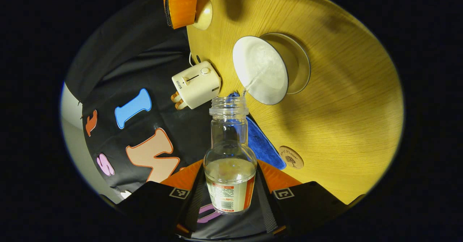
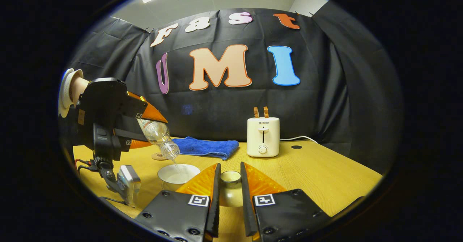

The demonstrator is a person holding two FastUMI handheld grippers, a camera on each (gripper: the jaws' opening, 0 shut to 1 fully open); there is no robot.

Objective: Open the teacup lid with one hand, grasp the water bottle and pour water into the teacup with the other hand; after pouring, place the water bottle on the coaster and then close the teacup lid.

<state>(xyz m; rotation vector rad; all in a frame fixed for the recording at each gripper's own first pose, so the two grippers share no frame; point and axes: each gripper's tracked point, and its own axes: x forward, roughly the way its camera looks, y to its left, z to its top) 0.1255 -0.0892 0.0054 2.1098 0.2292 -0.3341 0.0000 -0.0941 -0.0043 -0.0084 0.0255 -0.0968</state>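
**Water goes into the teacup while I hold the lid aside**

My left gripper (image 1: 230,184) is squeezing the water bottle (image 1: 229,162) from both sides. The bottle sits right between my two fingers, with its label end close to me and its open mouth pointing away. It is tipped over, and the mouth hangs just above the rim of the teacup (image 1: 262,70). A thin stream of water (image 1: 249,86) runs from the mouth into the cup. Some water is left in the bottle.

In the right gripper view I can see the left gripper (image 2: 143,126) farther off, up in the air, with the water bottle (image 2: 159,135) slanting down toward the white teacup (image 2: 178,174) on the yellow wooden surface (image 2: 325,177). A hand is partly seen behind that gripper.

My right gripper (image 2: 229,195) holds the teacup lid (image 2: 230,189). The lid is pinched between my two fingers, which press it on both sides. It is just to the right of the open teacup. I cannot tell if the lid touches the surface or hangs a bit above it.

The round coaster (image 1: 291,157) lies flat on the surface, near the bottle's side and just beside a blue cloth (image 1: 262,144). A small white toaster (image 2: 263,136) stands farther back by the black wall.
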